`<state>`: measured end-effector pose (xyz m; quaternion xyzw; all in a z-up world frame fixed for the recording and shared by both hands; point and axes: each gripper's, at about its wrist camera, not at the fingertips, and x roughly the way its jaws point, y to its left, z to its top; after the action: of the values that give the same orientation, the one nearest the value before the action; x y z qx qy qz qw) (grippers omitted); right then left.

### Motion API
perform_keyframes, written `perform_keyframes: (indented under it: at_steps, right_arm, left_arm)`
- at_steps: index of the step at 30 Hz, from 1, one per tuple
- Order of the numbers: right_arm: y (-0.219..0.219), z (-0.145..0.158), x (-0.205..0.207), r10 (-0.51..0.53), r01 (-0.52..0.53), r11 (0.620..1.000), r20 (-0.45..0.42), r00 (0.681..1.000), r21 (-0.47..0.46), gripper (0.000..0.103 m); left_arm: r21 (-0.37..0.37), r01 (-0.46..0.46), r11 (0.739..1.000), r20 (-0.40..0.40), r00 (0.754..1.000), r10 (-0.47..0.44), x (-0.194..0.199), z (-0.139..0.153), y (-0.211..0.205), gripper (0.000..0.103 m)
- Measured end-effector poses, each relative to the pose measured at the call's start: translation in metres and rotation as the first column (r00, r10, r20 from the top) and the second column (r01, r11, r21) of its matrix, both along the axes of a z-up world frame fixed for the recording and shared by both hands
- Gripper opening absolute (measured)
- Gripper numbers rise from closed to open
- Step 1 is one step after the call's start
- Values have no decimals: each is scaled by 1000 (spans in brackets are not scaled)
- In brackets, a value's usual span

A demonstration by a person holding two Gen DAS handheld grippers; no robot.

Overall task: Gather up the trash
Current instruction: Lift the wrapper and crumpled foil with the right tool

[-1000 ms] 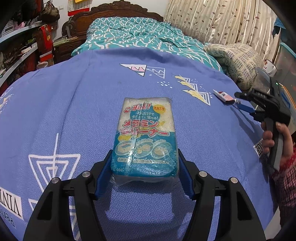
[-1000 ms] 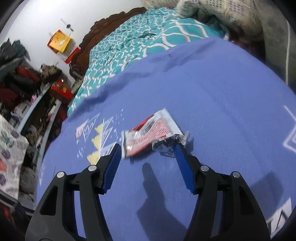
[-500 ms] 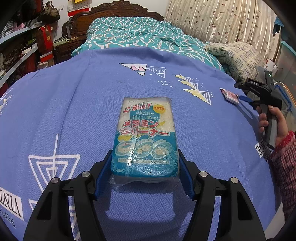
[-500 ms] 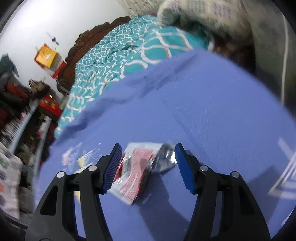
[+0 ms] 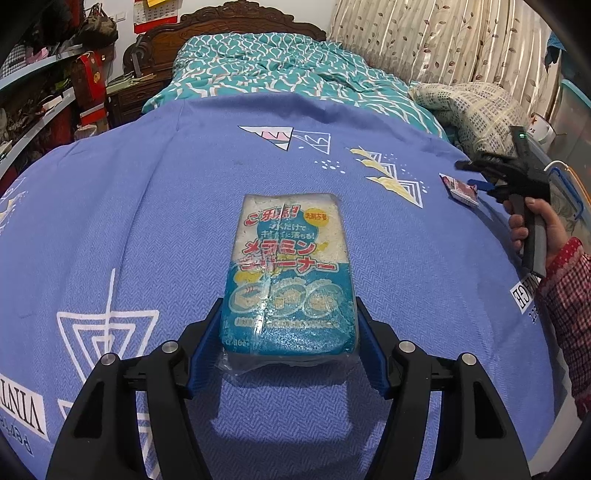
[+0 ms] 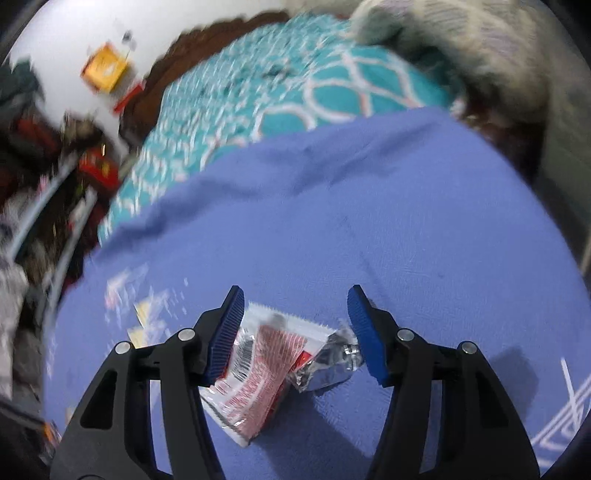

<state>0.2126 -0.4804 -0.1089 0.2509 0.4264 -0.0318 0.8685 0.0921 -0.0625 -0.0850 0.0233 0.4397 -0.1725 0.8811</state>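
Note:
My left gripper [image 5: 288, 347] is shut on a blue and white sponge packet [image 5: 288, 273] with Japanese print, its near end between the blue pads, just above the blue bedsheet [image 5: 129, 229]. My right gripper [image 6: 295, 332] is open, its pads on either side of a red and white snack wrapper [image 6: 258, 376] with a torn silver end, lying on the sheet. In the left wrist view the right gripper [image 5: 476, 177] is at the far right, by the wrapper [image 5: 460, 189].
A teal patterned quilt [image 5: 277, 70] and wooden headboard [image 5: 236, 14] lie beyond the sheet. A folded grey blanket [image 5: 469, 110] sits at the right edge. Cluttered shelves [image 5: 40, 96] stand on the left. Curtains [image 5: 443, 40] hang at the back right.
My right gripper has moved forward over the wrapper, which now lies between its open pads. The left gripper still holds the sponge packet in the same place.

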Motion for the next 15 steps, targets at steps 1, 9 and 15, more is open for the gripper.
perform_keyframes:
  at_steps: [1, 9, 15]
  right_arm:
    - [4, -2, 1, 23, -23, 1000, -9, 1000, -18, 48]
    - [51, 3, -43, 150, -151, 981, -20, 989, -126, 28]
    - [93, 6, -90, 284, -286, 954, 30, 958, 90, 27]
  left_arm:
    - [1, 0, 1000, 0, 1000, 0, 0, 0, 0, 62]
    - [-2, 1, 1000, -1, 1000, -1, 0, 1, 1, 62]
    - [-4, 2, 1000, -2, 1000, -2, -1, 1, 1, 62]
